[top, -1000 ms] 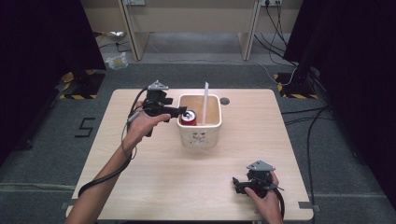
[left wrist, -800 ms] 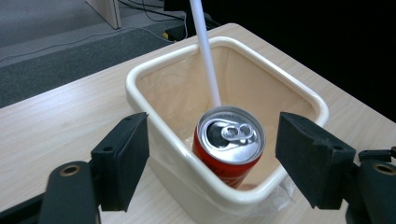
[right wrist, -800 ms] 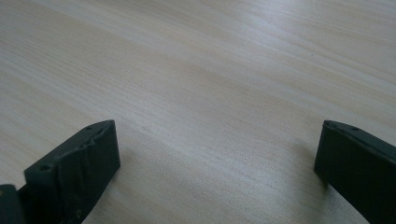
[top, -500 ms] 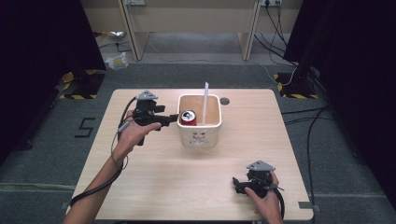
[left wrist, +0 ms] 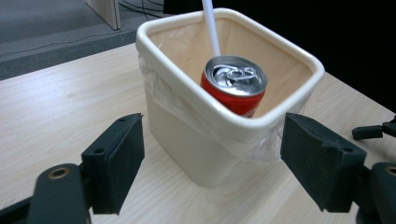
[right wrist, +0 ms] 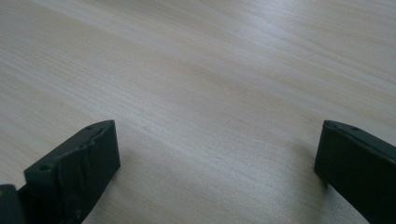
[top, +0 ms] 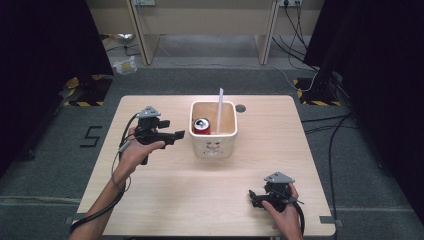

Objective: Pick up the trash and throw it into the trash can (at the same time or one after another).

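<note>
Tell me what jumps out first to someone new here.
A cream bin at mid-table, lined with clear plastic, holds a red soda can and a white straw-like stick. The left gripper sits open just left of it, nothing between its jaws; the right gripper rests open near the table's front right.

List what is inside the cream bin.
Inside the cream bin a red soda can leans against the near wall, and a white stick stands behind it. A clear plastic liner covers the walls. The bin's floor is hidden.
</note>
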A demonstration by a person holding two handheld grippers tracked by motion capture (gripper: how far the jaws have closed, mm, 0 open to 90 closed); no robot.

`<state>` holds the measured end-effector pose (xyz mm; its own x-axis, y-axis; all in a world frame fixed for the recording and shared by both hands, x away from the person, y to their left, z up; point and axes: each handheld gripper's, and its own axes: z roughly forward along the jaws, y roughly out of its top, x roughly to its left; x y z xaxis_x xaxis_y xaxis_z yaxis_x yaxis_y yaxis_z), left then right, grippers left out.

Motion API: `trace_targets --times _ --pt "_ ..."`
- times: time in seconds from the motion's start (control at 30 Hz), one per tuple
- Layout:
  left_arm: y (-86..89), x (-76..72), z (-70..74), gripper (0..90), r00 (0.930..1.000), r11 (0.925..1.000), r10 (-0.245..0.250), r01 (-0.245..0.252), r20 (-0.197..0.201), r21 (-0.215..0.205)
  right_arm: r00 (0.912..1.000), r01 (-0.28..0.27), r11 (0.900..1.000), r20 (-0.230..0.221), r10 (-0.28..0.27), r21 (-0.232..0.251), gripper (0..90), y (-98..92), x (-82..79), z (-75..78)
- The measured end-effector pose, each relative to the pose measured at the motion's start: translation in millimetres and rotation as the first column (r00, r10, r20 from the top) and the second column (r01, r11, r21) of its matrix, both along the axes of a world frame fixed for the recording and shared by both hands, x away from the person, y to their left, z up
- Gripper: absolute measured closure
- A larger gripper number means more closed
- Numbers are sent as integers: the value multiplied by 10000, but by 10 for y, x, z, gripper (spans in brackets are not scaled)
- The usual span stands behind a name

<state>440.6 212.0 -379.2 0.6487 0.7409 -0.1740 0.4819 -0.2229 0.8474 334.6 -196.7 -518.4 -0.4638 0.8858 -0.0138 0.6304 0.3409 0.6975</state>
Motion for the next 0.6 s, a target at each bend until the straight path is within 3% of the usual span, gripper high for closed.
trace_targets --times 0.3,0.6 --pt "86 -107 -155 150 10000 9997 33 -34 -35 -248 10000 17 10000 -6 -17 13 2 2 -1 0" --pt "182 -242 -285 150 10000 9998 33 -32 44 -221 10000 17 10000 -6 -17 16 2 4 -2 0"
